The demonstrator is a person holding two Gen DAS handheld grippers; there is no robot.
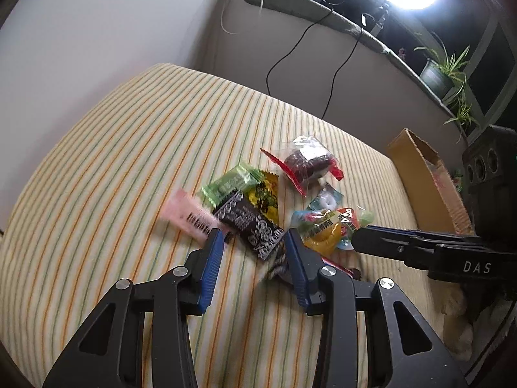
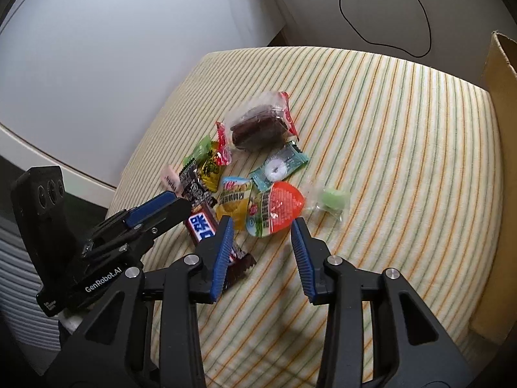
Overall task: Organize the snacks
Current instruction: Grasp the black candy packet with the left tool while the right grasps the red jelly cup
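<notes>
A pile of wrapped snacks lies on a striped cloth surface (image 1: 129, 135). It holds a black patterned bar (image 1: 255, 226), a pink packet (image 1: 190, 216), a green packet (image 1: 232, 181), a yellow packet (image 1: 265, 200), a clear bag with a dark cake (image 1: 307, 161) and a jelly cup (image 2: 278, 208). My left gripper (image 1: 253, 242) is open just above the near end of the black bar. My right gripper (image 2: 261, 226) is open just in front of the jelly cup. A brown-and-blue bar (image 2: 203, 223) lies by its left finger.
A cardboard box (image 1: 423, 181) stands at the right edge of the surface and also shows in the right wrist view (image 2: 497, 103). A green candy (image 2: 332, 200) and a teal packet (image 2: 278, 168) lie near the jelly cup. Walls, cables and a plant (image 1: 446, 68) are behind.
</notes>
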